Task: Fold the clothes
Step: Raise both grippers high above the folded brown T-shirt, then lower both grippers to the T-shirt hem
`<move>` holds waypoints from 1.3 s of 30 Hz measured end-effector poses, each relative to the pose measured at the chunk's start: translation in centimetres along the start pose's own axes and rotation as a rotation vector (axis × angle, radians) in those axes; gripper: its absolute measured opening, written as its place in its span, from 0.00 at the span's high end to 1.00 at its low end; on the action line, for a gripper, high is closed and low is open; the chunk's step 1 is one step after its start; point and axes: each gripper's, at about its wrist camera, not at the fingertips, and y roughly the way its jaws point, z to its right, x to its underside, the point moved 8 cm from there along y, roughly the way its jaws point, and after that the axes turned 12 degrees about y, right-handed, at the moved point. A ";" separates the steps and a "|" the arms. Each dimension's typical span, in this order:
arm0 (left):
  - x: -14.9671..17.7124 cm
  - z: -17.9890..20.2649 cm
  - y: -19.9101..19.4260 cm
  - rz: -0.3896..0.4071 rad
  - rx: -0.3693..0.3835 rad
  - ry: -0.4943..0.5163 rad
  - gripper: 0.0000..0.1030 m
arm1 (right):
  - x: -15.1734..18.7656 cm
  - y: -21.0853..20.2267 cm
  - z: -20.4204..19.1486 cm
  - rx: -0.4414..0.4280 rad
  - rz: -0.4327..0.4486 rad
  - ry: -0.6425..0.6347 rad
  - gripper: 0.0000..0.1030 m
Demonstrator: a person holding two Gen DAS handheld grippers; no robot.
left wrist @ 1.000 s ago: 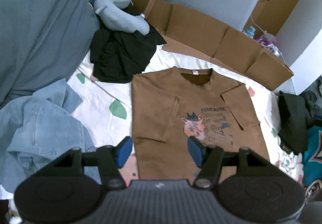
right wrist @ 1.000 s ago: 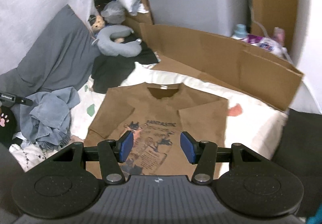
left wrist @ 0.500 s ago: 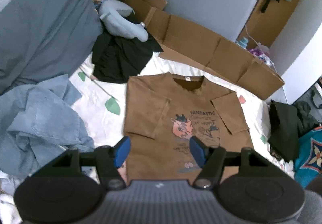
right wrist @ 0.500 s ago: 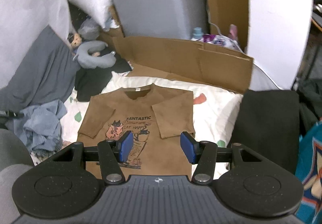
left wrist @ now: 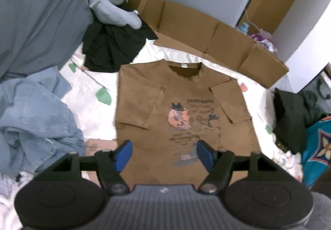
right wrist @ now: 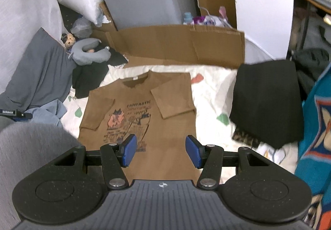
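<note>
A brown T-shirt (left wrist: 178, 93) (right wrist: 169, 93) with a cat print lies flat on the white bedsheet (left wrist: 91, 110), collar away from me, both sleeves folded in over the chest. My left gripper (left wrist: 164, 154) hovers open above the shirt's lower hem, nothing between its blue pads. My right gripper (right wrist: 161, 150) is open too, held high over the hem's right half. Neither touches the cloth.
Light blue denim (left wrist: 31, 118) is heaped left of the shirt. A black garment (left wrist: 111, 48) and a grey neck pillow (left wrist: 111, 6) lie at the far left. A cardboard sheet (left wrist: 206, 31) lines the far edge. A black folded pile (right wrist: 266, 101) and teal fabric (right wrist: 314, 126) sit on the right.
Both grippers have drawn back and up from the shirt, so more of it and the room shows. The shirt has not moved. Both stay open.
</note>
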 end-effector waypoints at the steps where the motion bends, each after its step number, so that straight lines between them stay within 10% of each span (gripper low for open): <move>1: 0.1 -0.3 -0.2 -0.003 -0.011 -0.014 0.31 | 0.5 -0.1 0.2 0.002 -0.002 0.007 0.43; 18: 1.9 -1.9 -5.6 0.061 -0.016 -0.093 0.22 | 5.7 3.3 5.7 0.062 -0.060 0.115 0.43; 39: 13.3 -5.6 6.5 -0.206 -0.088 -0.111 0.22 | 16.5 12.9 12.9 0.140 -0.267 0.064 0.65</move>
